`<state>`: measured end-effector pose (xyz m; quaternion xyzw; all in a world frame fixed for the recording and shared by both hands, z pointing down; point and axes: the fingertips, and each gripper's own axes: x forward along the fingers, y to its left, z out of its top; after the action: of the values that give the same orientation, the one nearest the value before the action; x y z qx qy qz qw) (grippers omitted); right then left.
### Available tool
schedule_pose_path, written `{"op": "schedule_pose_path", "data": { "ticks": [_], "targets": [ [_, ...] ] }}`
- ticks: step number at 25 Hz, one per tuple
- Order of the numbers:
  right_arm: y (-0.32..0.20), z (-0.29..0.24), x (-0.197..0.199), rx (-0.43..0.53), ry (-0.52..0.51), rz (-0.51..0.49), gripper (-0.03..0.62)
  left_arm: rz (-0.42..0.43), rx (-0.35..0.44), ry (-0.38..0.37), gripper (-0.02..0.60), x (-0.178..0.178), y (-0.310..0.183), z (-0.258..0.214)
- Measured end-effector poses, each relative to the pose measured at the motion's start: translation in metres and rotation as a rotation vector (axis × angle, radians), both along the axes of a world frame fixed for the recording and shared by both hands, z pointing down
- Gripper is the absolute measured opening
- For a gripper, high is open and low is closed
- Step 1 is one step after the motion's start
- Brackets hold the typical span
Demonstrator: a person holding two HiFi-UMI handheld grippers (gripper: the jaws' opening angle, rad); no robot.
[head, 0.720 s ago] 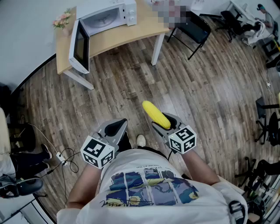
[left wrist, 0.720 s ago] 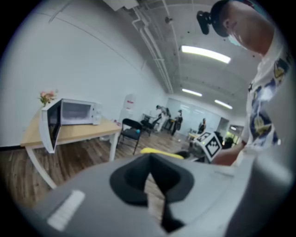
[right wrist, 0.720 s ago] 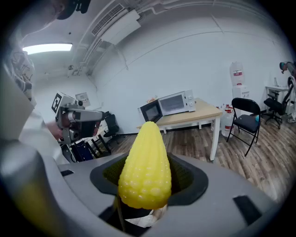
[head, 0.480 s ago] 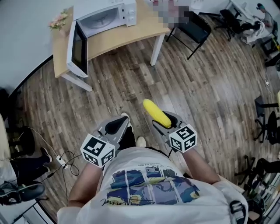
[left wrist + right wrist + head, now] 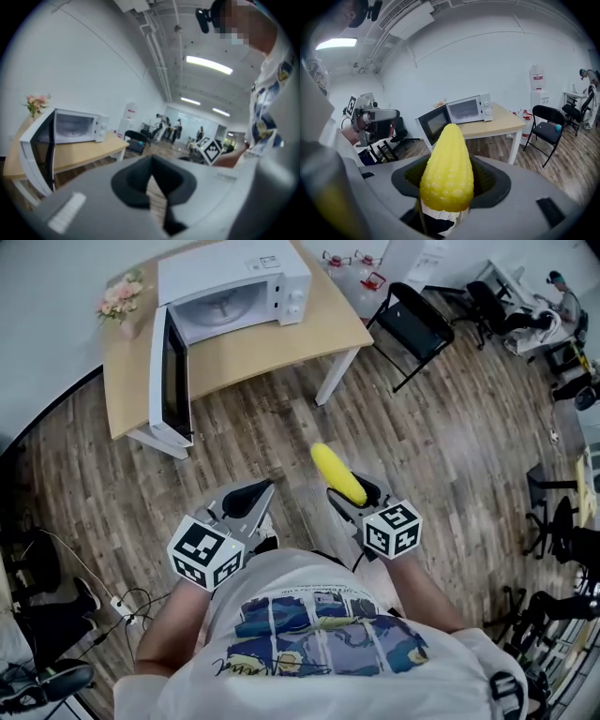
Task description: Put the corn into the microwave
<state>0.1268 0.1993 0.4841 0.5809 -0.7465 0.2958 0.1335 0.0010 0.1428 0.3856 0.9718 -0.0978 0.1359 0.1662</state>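
The right gripper (image 5: 352,493) was clamped on the yellow corn (image 5: 336,472), which stuck out past its jaws near the middle of the frame, over the wooden floor (image 5: 450,446). The left gripper (image 5: 247,500), just to the lower left, had its jaws drawn together on nothing. At the upper left the white microwave (image 5: 239,277) sat on the table (image 5: 281,338), its door (image 5: 167,371) standing wide open, well apart from the corn.

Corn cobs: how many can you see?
1. The yellow corn cob is gripped in the right hand-held gripper, above the wooden floor. No corn shows inside the white microwave, though part is hidden.
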Motion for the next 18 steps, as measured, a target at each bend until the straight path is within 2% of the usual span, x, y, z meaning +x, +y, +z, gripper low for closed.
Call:
{"op": "schedule_pose_path", "data": {
  "ticks": [4,7,12,18],
  "targets": [
    [-0.059,0.004,0.003,0.006,0.027,0.015,0.250,0.008,0.008,0.024,0.009,-0.009,-0.044,-0.013],
    [-0.104,0.007,0.000,0.011,0.038,0.010,0.250,-0.017,0.024,0.032,0.009,-0.016,-0.074,-0.021],
    [-0.182,0.011,0.003,0.024,0.069,-0.035,0.250,-0.085,0.029,0.056,0.009,-0.025,-0.112,-0.029],
    [-0.285,0.028,0.010,0.028,0.080,-0.089,0.250,-0.205,0.014,0.039,0.009,-0.033,-0.166,-0.025]
  ]
}}
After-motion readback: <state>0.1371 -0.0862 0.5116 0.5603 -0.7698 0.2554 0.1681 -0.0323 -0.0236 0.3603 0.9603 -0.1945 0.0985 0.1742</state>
